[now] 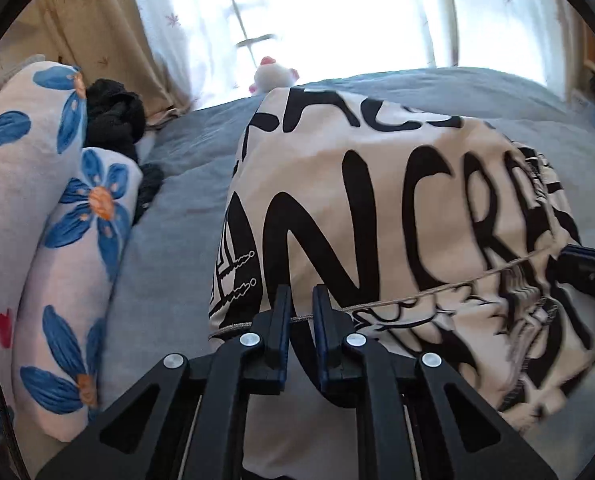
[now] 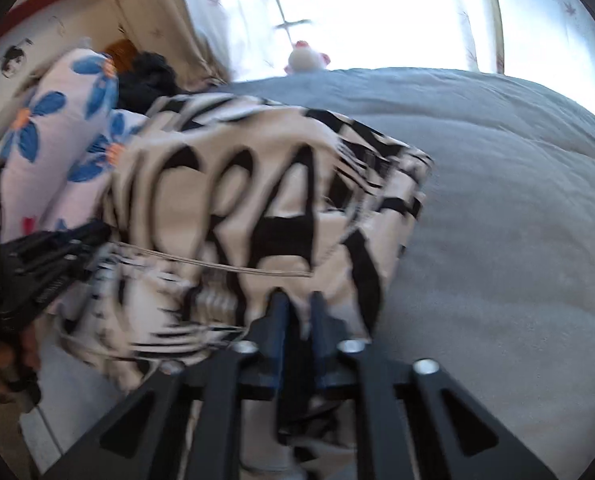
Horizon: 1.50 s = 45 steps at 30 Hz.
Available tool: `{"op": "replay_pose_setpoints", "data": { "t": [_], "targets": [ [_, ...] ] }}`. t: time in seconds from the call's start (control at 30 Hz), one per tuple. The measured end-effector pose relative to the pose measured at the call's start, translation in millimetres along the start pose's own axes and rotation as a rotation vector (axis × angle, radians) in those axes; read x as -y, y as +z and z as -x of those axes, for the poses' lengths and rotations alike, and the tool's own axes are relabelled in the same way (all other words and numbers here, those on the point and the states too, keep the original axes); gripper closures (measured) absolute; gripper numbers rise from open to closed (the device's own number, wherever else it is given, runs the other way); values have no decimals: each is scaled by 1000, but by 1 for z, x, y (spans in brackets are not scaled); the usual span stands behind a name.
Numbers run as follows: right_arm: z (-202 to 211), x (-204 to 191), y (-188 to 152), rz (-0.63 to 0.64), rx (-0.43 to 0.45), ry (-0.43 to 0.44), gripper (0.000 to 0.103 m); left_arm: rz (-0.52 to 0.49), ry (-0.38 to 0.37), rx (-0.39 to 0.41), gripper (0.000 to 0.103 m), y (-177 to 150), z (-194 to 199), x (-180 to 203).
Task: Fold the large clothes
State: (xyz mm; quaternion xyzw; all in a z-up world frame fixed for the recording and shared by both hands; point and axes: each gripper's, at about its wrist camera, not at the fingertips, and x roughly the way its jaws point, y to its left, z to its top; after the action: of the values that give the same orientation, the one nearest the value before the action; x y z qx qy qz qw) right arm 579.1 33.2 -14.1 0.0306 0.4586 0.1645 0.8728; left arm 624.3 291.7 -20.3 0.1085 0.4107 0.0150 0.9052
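A cream garment with big black lettering [image 1: 377,208] lies partly folded on the grey bed [image 1: 185,168]; it also shows in the right wrist view [image 2: 257,208], blurred. My left gripper [image 1: 300,300] is shut on the garment's near hem at its left side. My right gripper [image 2: 297,308] is shut on the same hem at its right side. The hem runs taut between the two. The right gripper also shows at the right edge of the left wrist view [image 1: 589,268], and the left gripper at the left of the right wrist view [image 2: 53,256].
Two pillows with blue flowers [image 1: 37,200] lie along the bed's left side, with black clothing [image 1: 113,116] behind them. A small white plush toy [image 1: 271,76] sits at the far edge by the curtained window [image 1: 337,12]. Grey bed spreads to the right [image 2: 497,220].
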Motion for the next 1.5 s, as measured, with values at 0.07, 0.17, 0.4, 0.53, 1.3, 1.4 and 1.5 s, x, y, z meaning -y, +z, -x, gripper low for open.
{"op": "replay_pose_setpoints", "data": {
  "t": [0.07,0.17,0.4,0.53,1.3,1.4,1.5],
  "targets": [
    [-2,12,-3,-33,11,36,103,32,-13,4,93,-2,-3,-4],
    [4,17,-5,-45,10,61,103,61,-16,1,93,-3,-4,-6],
    [47,21,-15,-97,-46,89,100,95,-19,-35,69,-5,21,-3],
    [88,15,-26,-79,-48,90,100,97,-10,-28,41,-15,62,6],
    [408,-23,-130,-8,71,17,65,134,-169,-16,11,-123,376,83],
    [435,-25,-152,17,102,-5,58,126,-186,1,11,-139,406,97],
    [450,-24,-181,33,116,-20,57,120,-199,13,11,-161,429,116]
  ]
}}
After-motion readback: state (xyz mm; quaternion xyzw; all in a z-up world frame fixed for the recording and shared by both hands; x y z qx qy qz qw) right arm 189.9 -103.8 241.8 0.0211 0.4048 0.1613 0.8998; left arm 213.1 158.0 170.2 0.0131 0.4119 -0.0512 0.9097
